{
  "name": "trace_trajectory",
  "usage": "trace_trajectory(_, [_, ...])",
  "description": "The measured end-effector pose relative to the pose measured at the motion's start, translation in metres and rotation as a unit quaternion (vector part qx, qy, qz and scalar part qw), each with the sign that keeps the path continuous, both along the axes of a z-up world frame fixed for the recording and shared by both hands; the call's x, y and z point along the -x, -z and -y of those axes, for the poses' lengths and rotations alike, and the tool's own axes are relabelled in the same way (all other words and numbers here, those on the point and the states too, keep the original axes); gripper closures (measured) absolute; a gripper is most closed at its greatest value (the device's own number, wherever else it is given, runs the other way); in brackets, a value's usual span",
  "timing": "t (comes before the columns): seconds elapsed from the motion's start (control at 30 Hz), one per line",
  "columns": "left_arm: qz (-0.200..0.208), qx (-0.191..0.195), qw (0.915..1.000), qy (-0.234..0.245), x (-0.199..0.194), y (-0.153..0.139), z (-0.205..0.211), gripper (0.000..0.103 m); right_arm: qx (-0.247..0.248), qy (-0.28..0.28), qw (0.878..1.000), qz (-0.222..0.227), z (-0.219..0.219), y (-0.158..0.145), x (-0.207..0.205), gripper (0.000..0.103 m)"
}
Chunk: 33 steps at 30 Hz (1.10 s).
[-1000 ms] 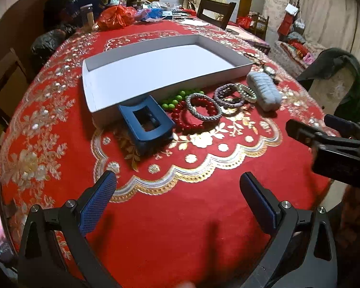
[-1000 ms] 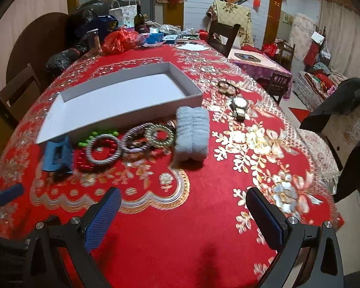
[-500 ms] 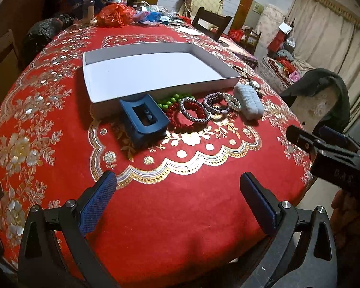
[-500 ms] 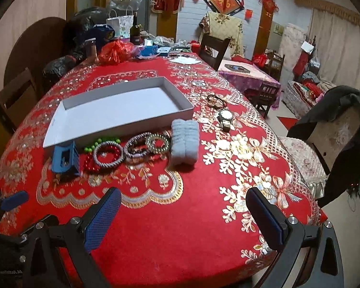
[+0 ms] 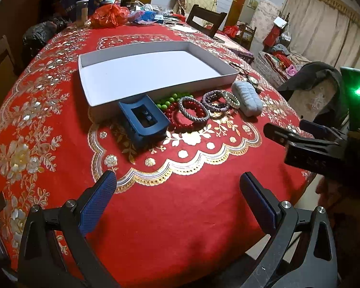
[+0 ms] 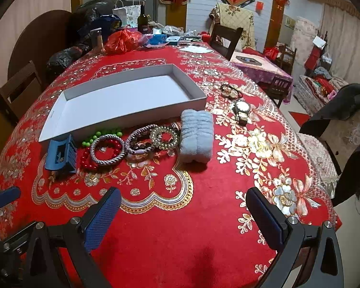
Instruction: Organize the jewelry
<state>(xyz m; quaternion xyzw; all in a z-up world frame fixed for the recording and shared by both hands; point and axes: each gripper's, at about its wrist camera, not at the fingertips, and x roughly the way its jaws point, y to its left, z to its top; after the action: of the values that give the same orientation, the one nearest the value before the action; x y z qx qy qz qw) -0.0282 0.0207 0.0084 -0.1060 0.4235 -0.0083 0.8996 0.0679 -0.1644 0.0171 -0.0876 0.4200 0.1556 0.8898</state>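
Note:
An empty white shallow box [image 5: 103, 100] [image 6: 60, 129] lies on the red tablecloth. Along its near side lie a blue hair claw [image 5: 144, 120] [image 6: 60, 154], green beads [image 5: 166, 100] [image 6: 97, 135], a red bead bracelet [image 5: 180, 122] [image 6: 87, 162], a grey cord bracelet [image 5: 194, 109] [image 6: 106, 150], a purple bracelet [image 5: 213, 100] [image 6: 141, 139], a gold ring-shaped bracelet [image 5: 232, 99] [image 6: 164, 136] and a pale blue fuzzy scrunchie [image 5: 247, 98] [image 6: 196, 139]. My left gripper [image 5: 177, 199] and right gripper [image 6: 184, 213] are open and empty, hovering near the table's front edge.
A wristwatch [image 6: 242, 110] and a dark bracelet [image 6: 231, 91] lie right of the box. Bags, a bottle and clutter [image 6: 122, 40] fill the table's far end. Chairs [image 6: 225, 38] stand around. A jacket-draped chair [image 6: 343, 124] is at the right.
Both grippers have pulled back and risen, so the box and jewelry appear farther away. Nothing on the table has moved.

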Motion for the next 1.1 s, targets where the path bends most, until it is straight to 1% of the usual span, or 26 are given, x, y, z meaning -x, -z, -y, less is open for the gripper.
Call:
trace_trajectory(0.2, [0.018,0.003,0.9994,-0.028,0.010,-0.004,0.000,0.000,-0.010,0.001,1.000,-0.016,0.012,0.019,-0.012,0.000])
trace_trajectory(0.27, [0.026,-0.006,0.9992,-0.029,0.010,-0.007,0.004,0.000,-0.011,0.001,1.000,-0.013,0.019,0.025,-0.010,0.000])
trace_trajectory(0.33, [0.026,-0.018,0.9991,-0.029,0.006,-0.009,0.009,0.000,-0.012,0.002,1.000,-0.013,0.024,0.030,-0.009,0.000])
trace_trajectory(0.43, [0.022,-0.018,0.9992,-0.028,-0.007,-0.009,0.016,0.000,-0.016,-0.003,1.000,-0.016,0.033,0.039,-0.010,0.000])
trace_trajectory(0.57, [0.024,-0.032,0.9991,-0.018,-0.026,-0.008,0.035,0.000,-0.003,-0.017,1.000,-0.005,0.041,0.047,-0.018,0.000])
trace_trajectory(0.63, [0.027,-0.039,0.9987,-0.019,-0.033,-0.009,0.041,0.000,-0.002,-0.020,1.000,-0.009,0.046,0.050,-0.022,0.000])
trace_trajectory(0.73, [0.044,-0.038,0.9981,-0.022,-0.043,-0.016,0.046,0.000,-0.014,-0.034,0.999,-0.019,0.051,0.056,-0.026,0.000])
trace_trajectory(0.87, [0.060,-0.024,0.9972,-0.036,-0.049,-0.018,0.042,0.000,-0.021,-0.044,0.999,0.000,0.051,0.058,-0.022,0.000])
trace_trajectory(0.97, [0.057,-0.014,0.9973,-0.045,-0.048,-0.012,0.036,0.000,-0.023,-0.041,0.999,0.007,0.049,0.058,-0.021,0.000])
trace_trajectory(1.1, [0.048,-0.018,0.9976,-0.047,-0.044,-0.005,0.030,0.000,-0.027,-0.033,0.999,0.018,0.050,0.059,-0.015,0.000])
